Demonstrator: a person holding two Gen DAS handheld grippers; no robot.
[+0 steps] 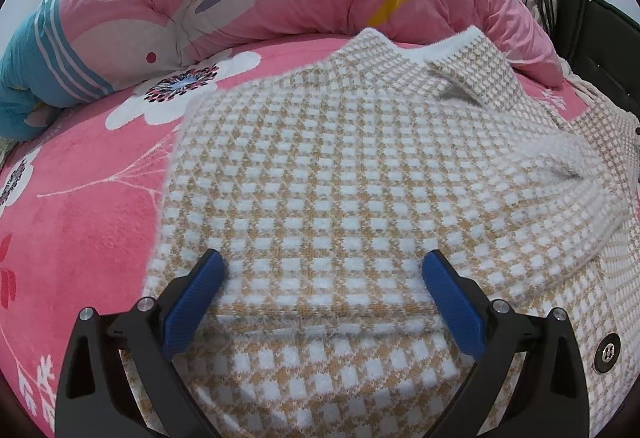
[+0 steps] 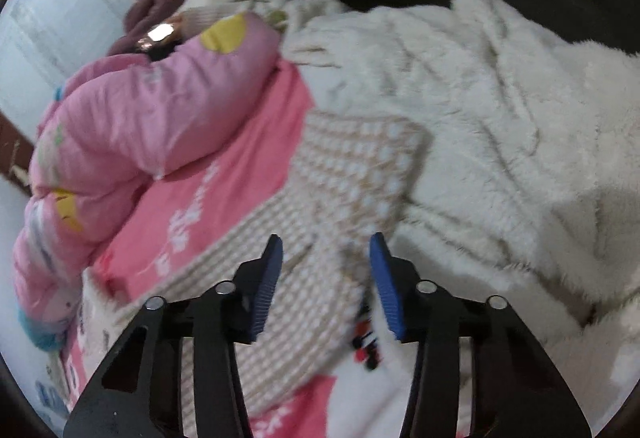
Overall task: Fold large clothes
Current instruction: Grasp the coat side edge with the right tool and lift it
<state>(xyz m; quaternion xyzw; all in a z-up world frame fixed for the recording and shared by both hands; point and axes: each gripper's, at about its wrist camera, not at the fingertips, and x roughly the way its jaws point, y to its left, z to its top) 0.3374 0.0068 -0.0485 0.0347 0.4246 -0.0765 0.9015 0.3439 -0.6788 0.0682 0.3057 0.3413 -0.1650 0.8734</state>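
The checked sweater (image 1: 340, 174) lies spread on the pink bed (image 1: 80, 218), with one sleeve (image 1: 560, 198) laid across its body and a folded edge near the hem, so the fold looks begun but far from done. The left tongs (image 1: 322, 270) stand spread over that edge, pinching nothing. The right tongs (image 2: 326, 254) hang half-spread and empty above the other sleeve (image 2: 344, 174), which seems yet to be folded in.
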